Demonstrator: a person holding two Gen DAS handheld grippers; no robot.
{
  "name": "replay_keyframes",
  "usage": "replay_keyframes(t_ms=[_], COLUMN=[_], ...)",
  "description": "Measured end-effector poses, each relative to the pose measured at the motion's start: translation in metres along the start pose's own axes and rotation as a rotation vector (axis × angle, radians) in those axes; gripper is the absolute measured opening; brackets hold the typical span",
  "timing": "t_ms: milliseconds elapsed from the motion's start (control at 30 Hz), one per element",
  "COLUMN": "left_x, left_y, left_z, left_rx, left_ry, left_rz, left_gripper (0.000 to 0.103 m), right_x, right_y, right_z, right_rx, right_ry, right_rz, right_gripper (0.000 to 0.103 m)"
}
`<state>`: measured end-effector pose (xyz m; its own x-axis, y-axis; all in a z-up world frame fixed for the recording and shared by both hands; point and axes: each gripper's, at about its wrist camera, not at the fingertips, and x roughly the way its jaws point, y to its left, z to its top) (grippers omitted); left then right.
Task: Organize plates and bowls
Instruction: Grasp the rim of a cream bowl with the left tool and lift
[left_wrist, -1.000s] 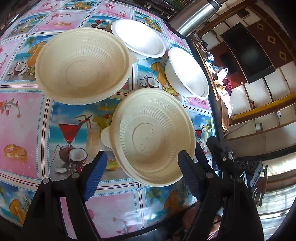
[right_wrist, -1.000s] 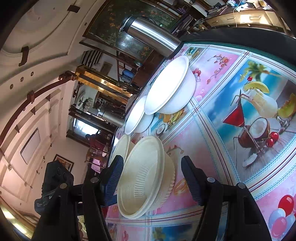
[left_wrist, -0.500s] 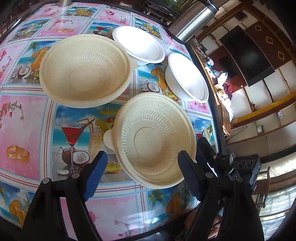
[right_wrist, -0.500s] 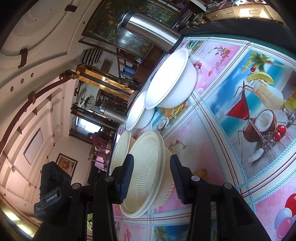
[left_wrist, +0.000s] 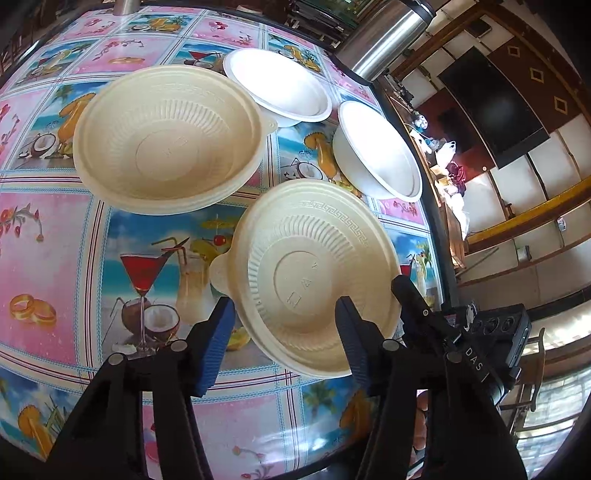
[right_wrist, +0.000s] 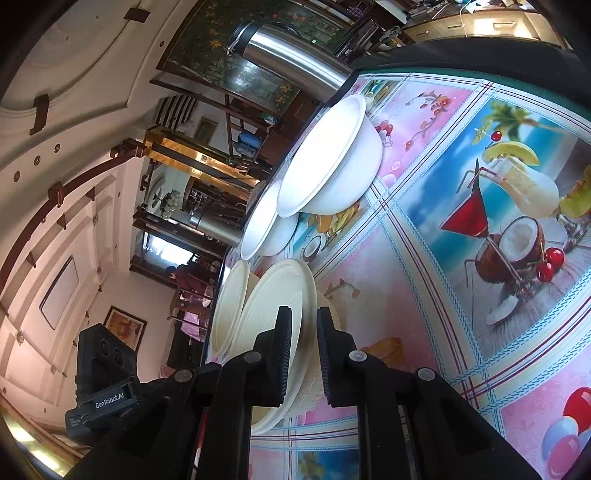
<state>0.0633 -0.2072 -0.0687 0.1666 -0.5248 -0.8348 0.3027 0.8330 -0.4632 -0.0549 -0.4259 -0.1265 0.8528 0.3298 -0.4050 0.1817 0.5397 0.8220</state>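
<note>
Right gripper (right_wrist: 302, 354): my jaws have closed in from a wide spread a second ago and now pinch the rim of the near cream bowl (right_wrist: 275, 314), one finger inside the wall, one outside.
Left gripper (left_wrist: 284, 343): my jaws are spread wide and empty; they hover over that same bowl, its handle-tab side between the blue pads (left_wrist: 218, 343), touching nothing that I can see.
What has changed: only the right jaws, from open to gripping; the left gripper has eased a little closer above the bowl.
Near cream bowl: it sits upright on the desk (left_wrist: 48, 258) at the near edge, on the cocktail print, rim tab pointing left in the left wrist view.
What that means: I judge the grasp made and the lift next; the likely aim is to nest this bowl into its twin.
Second cream bowl (left_wrist: 170, 136): just beyond the first and to the left, upright, apart from it.
White bowls: one (left_wrist: 376, 151) by the right edge of the desk, another (left_wrist: 277, 88) farther back, both upright, near each other.
Steel flask (left_wrist: 384, 37): farthest, at the desk's far corner.
Risk: the thin rim may flex or tilt in a one-sided pinch.
</note>
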Motion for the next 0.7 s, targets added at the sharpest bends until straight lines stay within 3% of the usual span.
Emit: replay_keyframes(t_ms=[300,700], left_x=[0.009,0.002], left_y=[0.008,0.014], left_z=[-0.001,-0.002], left_rx=[-0.027,-0.022], left_ry=[0.027,-0.003], left_rz=[-0.003,0.008], left_gripper=[0.046,0.018], right_x=[0.001,0.001], right_y=[0.0,-0.001], right_z=[-0.001,0.0], right_rx=[-0.013,-0.012], right_ry=[0.0,-0.001], right_rz=[-0.015,-0.025], right_gripper=[0.011,0.011])
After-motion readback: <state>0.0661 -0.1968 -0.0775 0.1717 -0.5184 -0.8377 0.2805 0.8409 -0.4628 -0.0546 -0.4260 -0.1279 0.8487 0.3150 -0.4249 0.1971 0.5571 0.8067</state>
